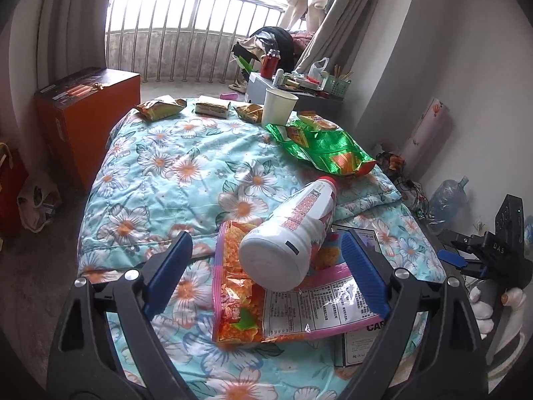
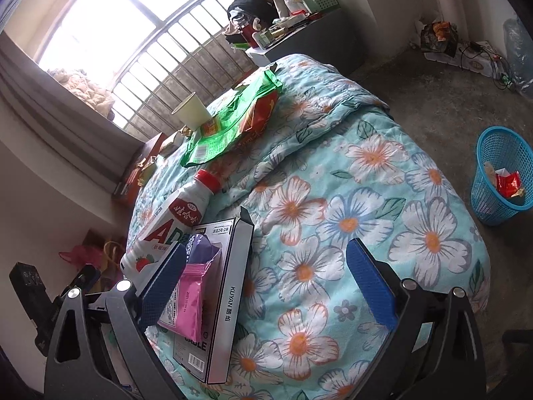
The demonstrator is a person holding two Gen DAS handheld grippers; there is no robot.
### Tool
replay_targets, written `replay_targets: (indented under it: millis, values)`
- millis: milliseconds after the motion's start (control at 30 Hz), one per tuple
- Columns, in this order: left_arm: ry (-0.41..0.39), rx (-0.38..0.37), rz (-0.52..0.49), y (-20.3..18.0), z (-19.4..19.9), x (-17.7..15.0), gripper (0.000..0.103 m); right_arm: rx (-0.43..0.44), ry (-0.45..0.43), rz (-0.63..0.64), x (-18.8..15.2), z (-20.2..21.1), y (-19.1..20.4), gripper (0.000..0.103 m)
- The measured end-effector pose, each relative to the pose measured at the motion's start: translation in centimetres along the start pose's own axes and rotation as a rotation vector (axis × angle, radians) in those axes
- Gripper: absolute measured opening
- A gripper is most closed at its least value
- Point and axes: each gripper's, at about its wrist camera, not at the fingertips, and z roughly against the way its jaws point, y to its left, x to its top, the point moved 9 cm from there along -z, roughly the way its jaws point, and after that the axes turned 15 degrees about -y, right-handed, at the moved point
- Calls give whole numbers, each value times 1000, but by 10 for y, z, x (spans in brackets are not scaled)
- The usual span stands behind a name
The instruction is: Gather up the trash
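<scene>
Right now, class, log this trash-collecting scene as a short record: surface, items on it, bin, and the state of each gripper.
surface: floral quilt on a bed
nearest items: white bottle lying on an orange snack bag; cable box beneath
far items: paper cup, green snack bag, small wrappers
bin: blue basket on the floor, some trash inside
left gripper: open, holding nothing
right gripper: open, holding nothing

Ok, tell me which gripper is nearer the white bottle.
Left. The left gripper is open with the white bottle lying between its fingers. The right gripper, also open, sits off to the bottle's right, over the quilt.
</scene>
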Motion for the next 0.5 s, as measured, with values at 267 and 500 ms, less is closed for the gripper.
replay_targets:
  millis: [267,500]
  values:
    - [20,-18,-28,-4,-9,-6,86,53,71,4,-10,-20,15,88]
    - [32,-13,-35,-2,-18,-12,86,89,118,28,-18,-29,29,78]
